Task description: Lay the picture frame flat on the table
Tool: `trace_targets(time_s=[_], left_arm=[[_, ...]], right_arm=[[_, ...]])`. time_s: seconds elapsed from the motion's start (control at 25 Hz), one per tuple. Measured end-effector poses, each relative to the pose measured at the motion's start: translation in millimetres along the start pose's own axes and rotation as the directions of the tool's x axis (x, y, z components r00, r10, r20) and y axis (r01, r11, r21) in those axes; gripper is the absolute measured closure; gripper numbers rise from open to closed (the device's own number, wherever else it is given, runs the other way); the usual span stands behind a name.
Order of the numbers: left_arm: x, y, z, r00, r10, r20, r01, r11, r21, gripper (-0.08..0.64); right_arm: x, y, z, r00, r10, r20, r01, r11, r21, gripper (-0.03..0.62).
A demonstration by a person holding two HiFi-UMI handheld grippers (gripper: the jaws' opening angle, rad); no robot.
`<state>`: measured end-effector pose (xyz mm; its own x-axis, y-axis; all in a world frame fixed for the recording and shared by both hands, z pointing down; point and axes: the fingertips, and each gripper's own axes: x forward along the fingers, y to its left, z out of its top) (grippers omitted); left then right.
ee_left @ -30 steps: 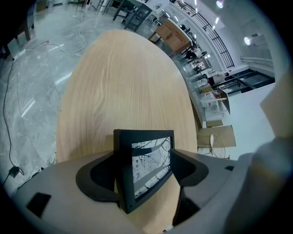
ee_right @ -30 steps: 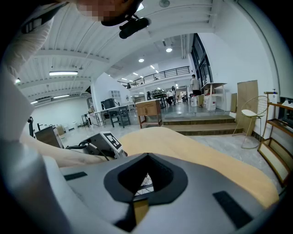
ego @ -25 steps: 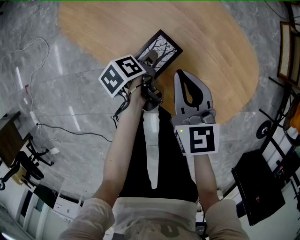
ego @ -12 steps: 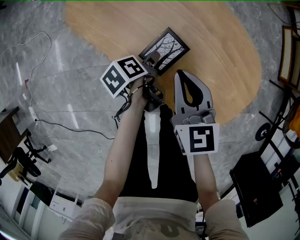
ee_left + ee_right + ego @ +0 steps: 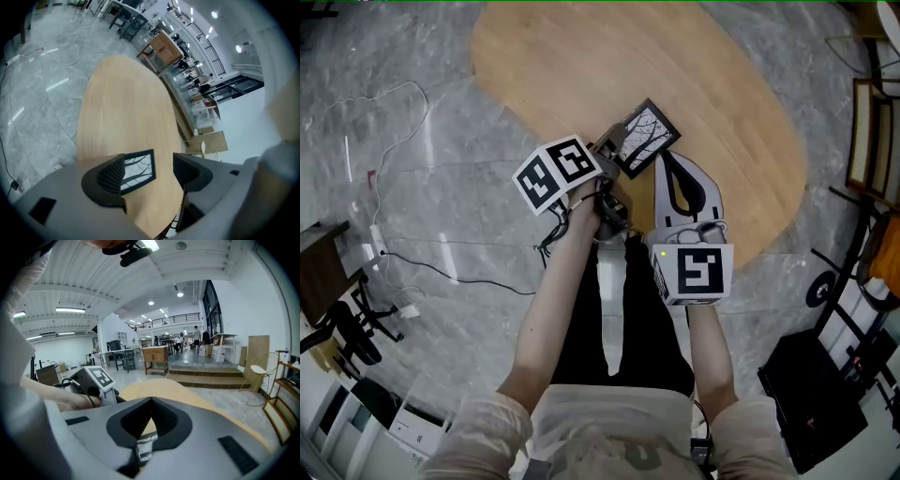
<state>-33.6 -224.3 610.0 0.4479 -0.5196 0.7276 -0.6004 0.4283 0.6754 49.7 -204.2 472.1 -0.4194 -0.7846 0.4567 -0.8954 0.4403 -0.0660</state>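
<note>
Oval wooden table (image 5: 675, 66) on grey marble floor. Picture frame (image 5: 645, 138) sits near its lower edge, dead ahead of the left tongs (image 5: 149, 171), which are spread wide with the frame's long side across the gap. Right tongs (image 5: 666, 161) are pinched together and empty, just beside it.

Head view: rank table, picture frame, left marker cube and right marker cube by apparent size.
1. table
2. left marker cube and right marker cube: about alike, both nearer the camera than the rest
3. picture frame, partly hidden
</note>
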Motion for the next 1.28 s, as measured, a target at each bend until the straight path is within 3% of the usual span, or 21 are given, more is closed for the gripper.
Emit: trace_targets(time_s=[0.16, 0.28, 0.36, 0.48, 0.68, 0.76, 0.88, 1.08, 1.2, 1.28], left_arm=[[-48.0, -80.7, 45.0, 0.987, -0.14, 0.082, 0.131, 0.985, 0.109, 0.233], [-108.1, -148.3, 78.6, 0.953, -0.258, 0.16, 0.224, 0.953, 0.204, 0.254], [-156.6, -193.4, 93.7, 0.921, -0.329, 0.21, 0.26, 0.919, 0.296, 0.29], [-238.1, -260.0, 106.9, 0.844, -0.466, 0.267, 0.318, 0.834, 0.451, 0.339], [-374.8, -324.9, 105.9, 0.662, -0.675, 0.325, 0.383, 0.678, 0.628, 0.377], [-418.9, -337.2, 99.7, 0.606, -0.718, 0.343, 0.336, 0.622, 0.707, 0.396], [-468.1, -340.9, 84.8, 0.551, -0.745, 0.375, 0.216, 0.562, 0.798, 0.454], [-520.7, -326.1, 53.4, 0.511, -0.73, 0.453, -0.073, 0.488, 0.87, 0.533], [-539.3, -318.2, 38.0, 0.477, -0.717, 0.509, -0.276, 0.428, 0.861, 0.549], [-541.5, -309.8, 32.3, 0.476, -0.693, 0.542, -0.363, 0.406, 0.839, 0.551]], right_arm=[[-2.3, -9.6, 81.3, 0.995, -0.047, 0.092, 0.049, 0.999, -0.017, 0.586], [-17.7, -6.4, 156.8, 0.981, -0.06, 0.184, 0.068, 0.997, -0.035, 0.586], [-36.2, -4.1, 204.5, 0.968, -0.066, 0.241, 0.077, 0.996, -0.036, 0.586], [-73.3, 2.0, 275.0, 0.941, -0.08, 0.329, 0.102, 0.994, -0.049, 0.586], [-141.0, 32.2, 356.9, 0.886, -0.079, 0.458, 0.133, 0.987, -0.087, 0.586], [-164.7, 43.7, 375.7, 0.866, -0.075, 0.495, 0.139, 0.986, -0.094, 0.586], [-192.2, 62.6, 383.3, 0.85, -0.055, 0.525, 0.129, 0.986, -0.105, 0.586], [-223.2, 99.7, 366.9, 0.854, 0.013, 0.519, 0.057, 0.991, -0.119, 0.586], [-234.1, 118.7, 355.6, 0.859, 0.051, 0.51, 0.011, 0.993, -0.118, 0.586], [-237.7, 129.5, 348.1, 0.862, 0.078, 0.5, -0.021, 0.993, -0.118, 0.586]])
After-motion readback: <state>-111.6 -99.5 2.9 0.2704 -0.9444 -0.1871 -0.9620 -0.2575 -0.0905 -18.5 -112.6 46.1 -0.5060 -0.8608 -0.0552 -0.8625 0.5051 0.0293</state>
